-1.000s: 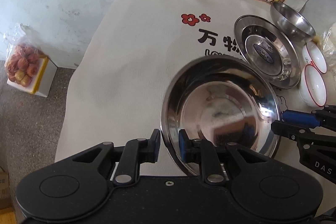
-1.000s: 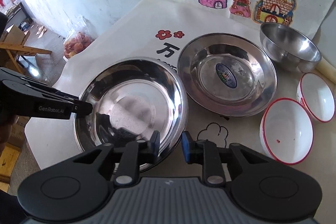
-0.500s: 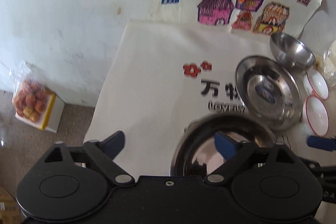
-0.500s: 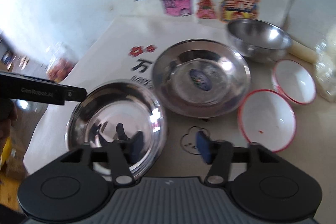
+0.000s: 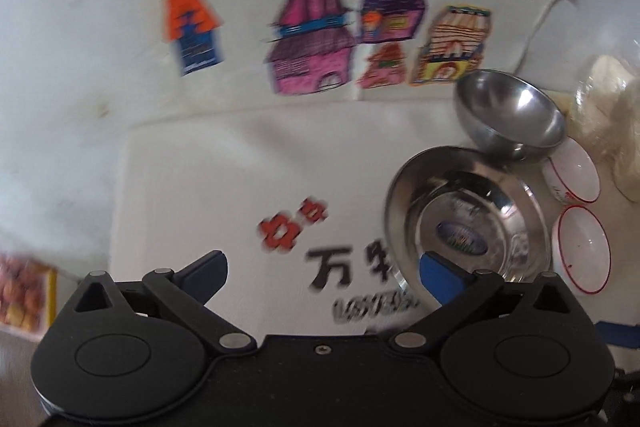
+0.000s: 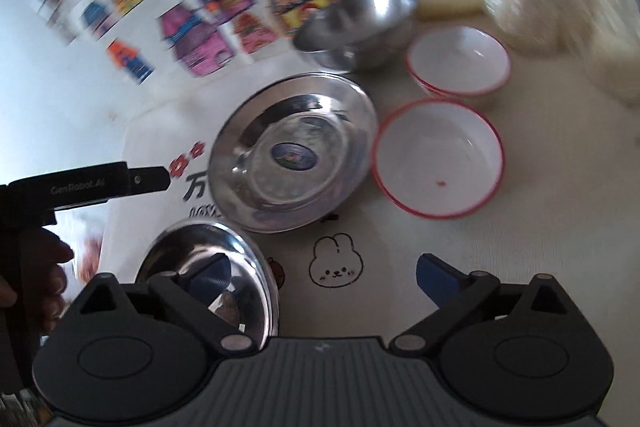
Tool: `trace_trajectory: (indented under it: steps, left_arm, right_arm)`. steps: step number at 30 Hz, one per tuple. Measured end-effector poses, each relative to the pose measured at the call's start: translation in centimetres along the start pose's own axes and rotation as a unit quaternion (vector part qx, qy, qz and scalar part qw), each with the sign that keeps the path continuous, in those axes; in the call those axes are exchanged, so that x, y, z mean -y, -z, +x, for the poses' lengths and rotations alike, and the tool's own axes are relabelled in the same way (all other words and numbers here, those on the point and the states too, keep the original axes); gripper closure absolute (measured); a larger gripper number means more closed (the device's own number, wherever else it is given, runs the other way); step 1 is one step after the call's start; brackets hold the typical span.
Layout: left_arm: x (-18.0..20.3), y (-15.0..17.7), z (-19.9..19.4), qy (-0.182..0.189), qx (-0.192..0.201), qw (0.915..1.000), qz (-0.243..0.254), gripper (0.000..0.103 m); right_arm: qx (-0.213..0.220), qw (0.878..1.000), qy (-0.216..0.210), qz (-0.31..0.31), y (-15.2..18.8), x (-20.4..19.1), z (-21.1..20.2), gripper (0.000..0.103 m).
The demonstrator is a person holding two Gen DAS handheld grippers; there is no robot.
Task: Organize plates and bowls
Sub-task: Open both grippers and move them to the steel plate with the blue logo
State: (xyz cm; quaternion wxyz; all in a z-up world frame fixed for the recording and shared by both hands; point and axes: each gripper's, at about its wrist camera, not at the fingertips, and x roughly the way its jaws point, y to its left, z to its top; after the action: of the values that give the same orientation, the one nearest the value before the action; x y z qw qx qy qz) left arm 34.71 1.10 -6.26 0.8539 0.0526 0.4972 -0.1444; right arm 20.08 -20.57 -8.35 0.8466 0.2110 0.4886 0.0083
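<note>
On the cream cloth, both our grippers have just sprung open, empty.

Left gripper [image 6: 166,177] and right gripper [image 6: 320,273] stand spread; near shiny steel plate [image 6: 208,267] lies free beside stickered steel plate [image 6: 294,159]. Stacking carelessly, we risk knocking red-rimmed white bowls [image 6: 438,157].

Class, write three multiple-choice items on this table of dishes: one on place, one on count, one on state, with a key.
1. The deep steel bowl stands:
A. beyond the stickered steel plate
B. inside a white bowl
C. under the right gripper

2. Red-rimmed white bowls in view:
A. one
B. two
C. four

3. The right gripper's jaws:
A. shut on a plate
B. shut, empty
C. open, empty

Key: 1 A, it sits past the plate's far rim; 2 B, a second one lies behind the first; 3 C, pads wide apart, just opened, clear of the plain steel plate.
</note>
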Motion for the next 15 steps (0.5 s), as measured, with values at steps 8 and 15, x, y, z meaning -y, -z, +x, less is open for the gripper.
trace_trajectory:
  steps: [8,15]
  left_arm:
    - [1.8,-2.9,4.5,0.061,-0.022,0.9963,0.056,0.001]
    - [2.9,-4.0,6.7,0.084,-0.043,0.9925,0.077,0.001]
  right_arm:
    - [0.020,0.996,0.013,0.089,0.9,1.1,1.1,0.000]
    - [0.034,0.992,0.018,0.123,1.1,1.0,2.0,0.001]
